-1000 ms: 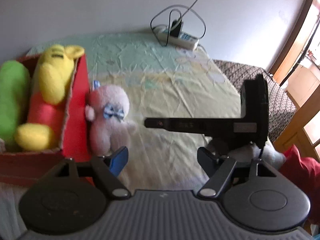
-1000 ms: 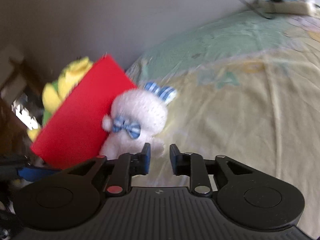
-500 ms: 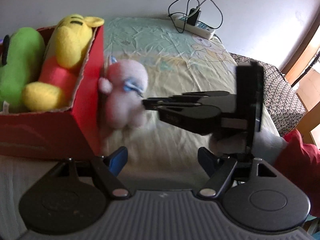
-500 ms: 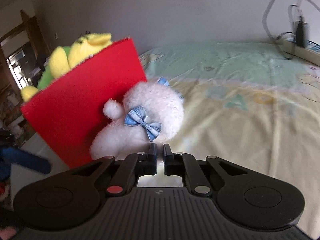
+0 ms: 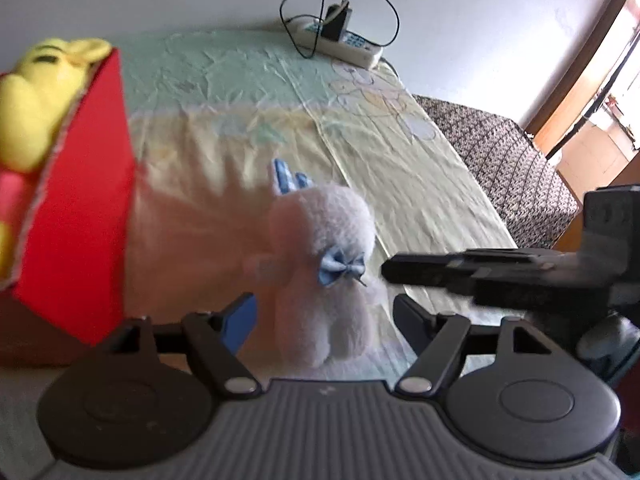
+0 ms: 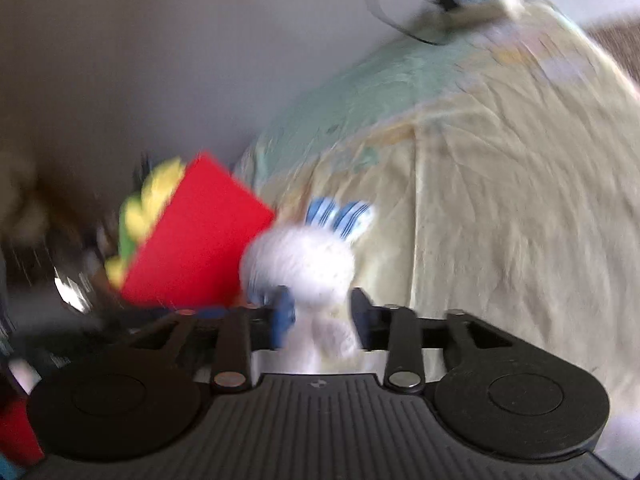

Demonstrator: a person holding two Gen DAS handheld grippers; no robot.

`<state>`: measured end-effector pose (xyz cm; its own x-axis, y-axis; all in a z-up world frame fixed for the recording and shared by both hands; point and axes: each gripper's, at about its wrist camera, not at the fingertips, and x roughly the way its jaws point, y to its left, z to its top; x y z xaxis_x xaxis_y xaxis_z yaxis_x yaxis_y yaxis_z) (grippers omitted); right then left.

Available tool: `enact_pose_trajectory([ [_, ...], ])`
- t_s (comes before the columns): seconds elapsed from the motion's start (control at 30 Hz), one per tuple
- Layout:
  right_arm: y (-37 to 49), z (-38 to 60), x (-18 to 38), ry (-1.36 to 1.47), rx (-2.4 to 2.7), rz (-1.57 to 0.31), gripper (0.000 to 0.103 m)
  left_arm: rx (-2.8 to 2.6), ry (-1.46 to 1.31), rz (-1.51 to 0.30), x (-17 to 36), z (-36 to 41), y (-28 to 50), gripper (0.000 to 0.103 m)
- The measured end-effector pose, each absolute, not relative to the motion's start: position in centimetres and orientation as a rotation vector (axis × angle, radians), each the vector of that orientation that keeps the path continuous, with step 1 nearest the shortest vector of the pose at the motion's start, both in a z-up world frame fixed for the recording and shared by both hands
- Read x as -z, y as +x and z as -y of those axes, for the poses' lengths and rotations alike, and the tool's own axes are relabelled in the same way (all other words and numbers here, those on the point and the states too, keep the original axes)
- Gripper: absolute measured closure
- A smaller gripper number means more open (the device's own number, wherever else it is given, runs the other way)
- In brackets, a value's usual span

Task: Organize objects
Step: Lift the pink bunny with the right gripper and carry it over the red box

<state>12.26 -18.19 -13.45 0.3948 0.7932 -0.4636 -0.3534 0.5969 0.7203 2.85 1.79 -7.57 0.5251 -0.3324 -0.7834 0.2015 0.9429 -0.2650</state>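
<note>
A white plush rabbit point(image 5: 320, 264) with striped blue ears and a blue bow stands on the bed sheet, clear of the red box point(image 5: 84, 200). In the right wrist view the rabbit point(image 6: 316, 280) sits between the fingers of my right gripper point(image 6: 322, 318), which close on its body. My left gripper point(image 5: 324, 316) is open just in front of the rabbit. The right gripper point(image 5: 480, 276) shows in the left wrist view, coming in from the right. A yellow plush point(image 5: 40, 92) lies in the red box point(image 6: 192, 244).
A white power strip point(image 5: 348, 44) with a plugged charger and looped cable lies at the far end of the bed. A dark patterned cover point(image 5: 504, 176) runs along the bed's right side. A wooden door frame point(image 5: 576, 64) stands at the right.
The rabbit has come away from the red box side and moved right, toward the middle. My right gripper, shut and empty before, now has its fingers around the rabbit. Both views shifted.
</note>
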Motion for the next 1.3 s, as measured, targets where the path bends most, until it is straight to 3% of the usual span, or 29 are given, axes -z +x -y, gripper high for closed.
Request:
enact_pose_trajectory([
  [0.2,14.6,15.7,15.6,0.669,-0.815,-0.964,0.05,0.3,-0.093,-0.987,8.6,-0.9,4.9,0.027],
  [0.3,15.3,14.3,16.4,0.718,-0.847,-0.998,0.05,0.274,-0.085,-1.031,9.8,-1.1,6.0,0.033],
  [0.47,15.3,12.8,16.5,0.74,-0.886,-1.034,0.054,0.264,-0.095,-1.047,10.2,-1.3,6.5,0.035],
  [0.67,14.9,12.9,15.9,0.728,-0.887,-1.032,0.064,0.251,-0.046,-1.062,10.0,-0.9,6.3,0.036],
  [1.3,9.4,11.3,10.9,0.523,-1.108,-1.006,0.065,0.297,0.06,-0.986,5.3,-1.1,-0.5,0.04],
])
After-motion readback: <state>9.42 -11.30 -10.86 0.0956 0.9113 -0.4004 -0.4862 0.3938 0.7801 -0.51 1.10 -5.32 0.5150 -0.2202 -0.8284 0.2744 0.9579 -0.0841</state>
